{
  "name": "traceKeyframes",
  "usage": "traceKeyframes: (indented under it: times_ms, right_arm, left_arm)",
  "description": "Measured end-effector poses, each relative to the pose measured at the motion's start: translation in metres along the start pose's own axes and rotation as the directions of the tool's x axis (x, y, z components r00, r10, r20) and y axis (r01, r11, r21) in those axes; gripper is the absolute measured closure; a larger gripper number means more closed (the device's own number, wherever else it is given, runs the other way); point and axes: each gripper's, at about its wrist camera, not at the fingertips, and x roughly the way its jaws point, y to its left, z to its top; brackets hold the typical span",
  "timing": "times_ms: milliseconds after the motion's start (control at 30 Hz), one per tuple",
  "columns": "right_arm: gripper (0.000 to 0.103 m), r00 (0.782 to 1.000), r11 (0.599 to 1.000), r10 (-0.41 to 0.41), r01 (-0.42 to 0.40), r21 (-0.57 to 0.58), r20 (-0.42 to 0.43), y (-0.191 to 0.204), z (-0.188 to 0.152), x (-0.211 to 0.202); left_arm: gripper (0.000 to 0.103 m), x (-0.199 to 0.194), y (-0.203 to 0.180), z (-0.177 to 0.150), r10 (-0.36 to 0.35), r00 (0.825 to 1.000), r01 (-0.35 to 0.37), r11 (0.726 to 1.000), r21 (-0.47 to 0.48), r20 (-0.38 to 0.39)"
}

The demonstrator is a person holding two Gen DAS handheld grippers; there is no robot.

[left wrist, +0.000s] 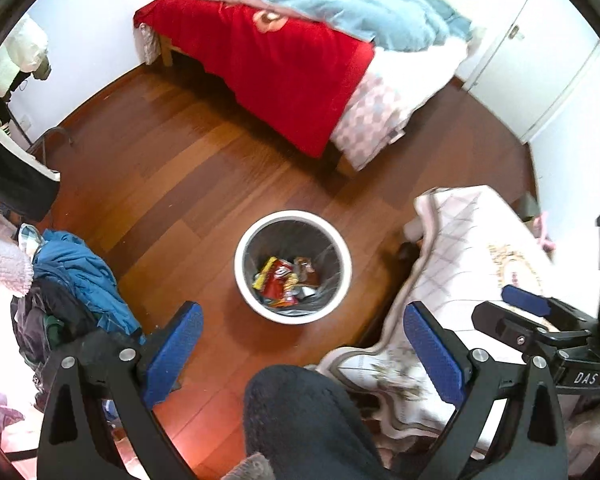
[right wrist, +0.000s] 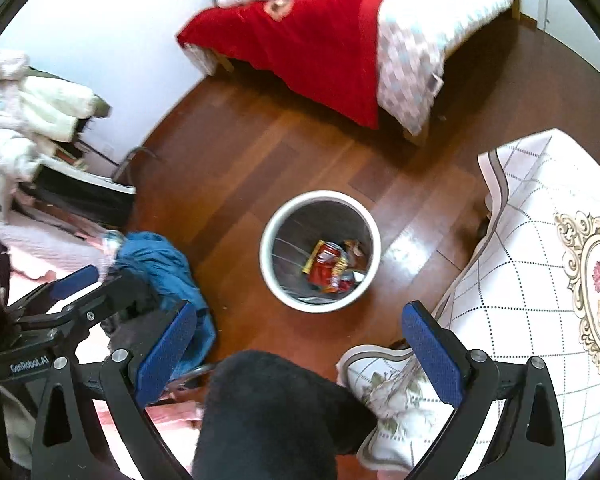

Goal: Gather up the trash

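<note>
Hovering above the floor, left gripper [left wrist: 302, 340] spread wide, nothing between its blue pads [left wrist: 180, 344]. Right gripper [right wrist: 300, 342] likewise spread and empty. A dark fuzzy knee [left wrist: 300, 420] sits low between the fingers. Beyond the fingertips, centred between them but well apart, stands the white bin [left wrist: 244, 280] on wood floor [left wrist: 180, 184]; the trash [left wrist: 280, 280], red and yellow wrappers, lies inside it. Bed [left wrist: 284, 60] farthest.
</note>
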Motion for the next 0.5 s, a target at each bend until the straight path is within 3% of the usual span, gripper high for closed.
traceKeyframes:
  times_ms: [300,500]
  right_arm:
    - [0.000,0.991,0.991,0.133,-0.132,-0.026,0.034,0.019,-0.007,-0.084]
    - [0.000,0.986,0.985,0.164,-0.161,-0.063,0.035,0.033,-0.006,-0.121]
  left_arm:
    - [0.001,-0.062,-0.015,-0.001,-0.094,0.995,0.094,0.996,0.010,0.037]
    - [0.001,-0.090,-0.018,-0.004,-0.105,0.993,0.104,0.994,0.024,0.059]
